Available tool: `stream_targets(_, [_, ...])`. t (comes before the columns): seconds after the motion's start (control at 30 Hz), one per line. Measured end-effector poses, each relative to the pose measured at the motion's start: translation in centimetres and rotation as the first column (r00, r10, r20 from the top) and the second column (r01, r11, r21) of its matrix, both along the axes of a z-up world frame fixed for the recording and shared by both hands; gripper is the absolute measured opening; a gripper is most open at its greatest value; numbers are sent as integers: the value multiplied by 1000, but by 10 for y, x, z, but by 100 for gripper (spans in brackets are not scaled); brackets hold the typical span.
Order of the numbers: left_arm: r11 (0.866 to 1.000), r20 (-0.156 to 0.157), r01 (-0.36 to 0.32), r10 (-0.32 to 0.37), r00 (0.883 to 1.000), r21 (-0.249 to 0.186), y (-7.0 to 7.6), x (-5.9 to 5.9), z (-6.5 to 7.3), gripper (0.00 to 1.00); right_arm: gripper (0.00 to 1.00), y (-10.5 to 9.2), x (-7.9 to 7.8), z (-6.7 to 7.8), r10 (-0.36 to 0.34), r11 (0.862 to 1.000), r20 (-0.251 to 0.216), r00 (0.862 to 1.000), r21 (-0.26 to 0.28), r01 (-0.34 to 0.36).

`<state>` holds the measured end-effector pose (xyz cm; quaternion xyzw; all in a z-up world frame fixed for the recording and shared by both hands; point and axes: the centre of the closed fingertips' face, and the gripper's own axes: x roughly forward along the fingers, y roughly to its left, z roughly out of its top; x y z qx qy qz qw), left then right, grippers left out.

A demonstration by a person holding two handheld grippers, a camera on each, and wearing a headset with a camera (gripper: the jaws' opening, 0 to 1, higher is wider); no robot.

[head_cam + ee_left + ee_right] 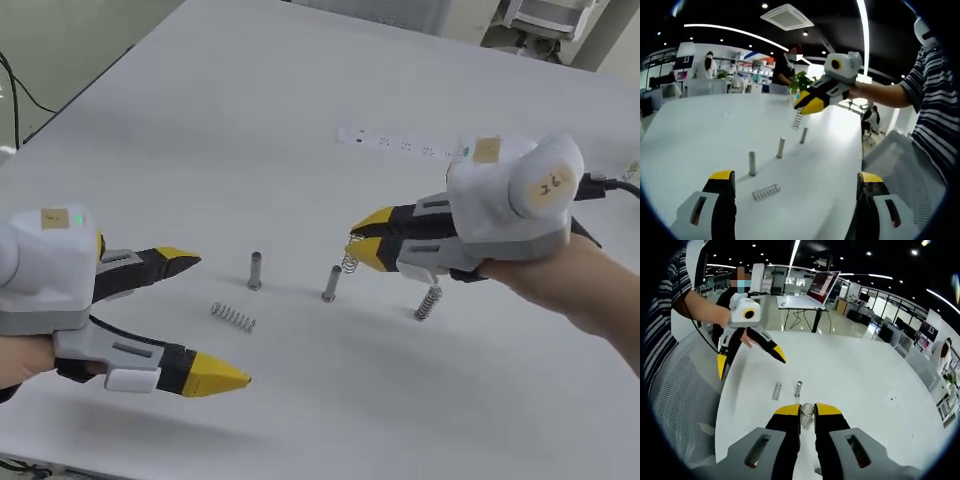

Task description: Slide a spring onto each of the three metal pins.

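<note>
Right tool (357, 241) clamps a spring (350, 263) near pins (331, 283), bare table (250, 130) around.

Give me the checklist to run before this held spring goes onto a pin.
1. Held spring clamped in right gripper: ok.
2. Middle pin bare and upright: ok.
3. Held spring lined up over middle pin: not ok, it hangs off to one side.
4. Left gripper open, clear of the pins: ok.
5. Loose spring lying on table by left pin: ok.
6. Spring on right-hand pin fully seated: cannot tell.
</note>
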<state>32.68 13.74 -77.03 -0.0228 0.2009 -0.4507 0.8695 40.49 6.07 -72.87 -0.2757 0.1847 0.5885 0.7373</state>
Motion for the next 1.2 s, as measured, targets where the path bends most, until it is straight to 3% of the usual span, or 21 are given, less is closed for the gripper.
stream_targets(0.47, [1000, -6, -15, 15, 1000, -1, 4, -1, -2, 98, 7, 2, 14, -11, -57, 998, -41, 998, 8, 57])
stream_targets(0.9, [1000, -9, -23, 23, 1000, -1, 7, 0, -3, 98, 7, 5, 14, -26, -74, 997, -61, 995, -2, 74])
stream_targets(1.2, [1000, -12, -28, 28, 1000, -2, 8, -1, -3, 98, 7, 7, 16, -27, -82, 997, -65, 994, 1, 83])
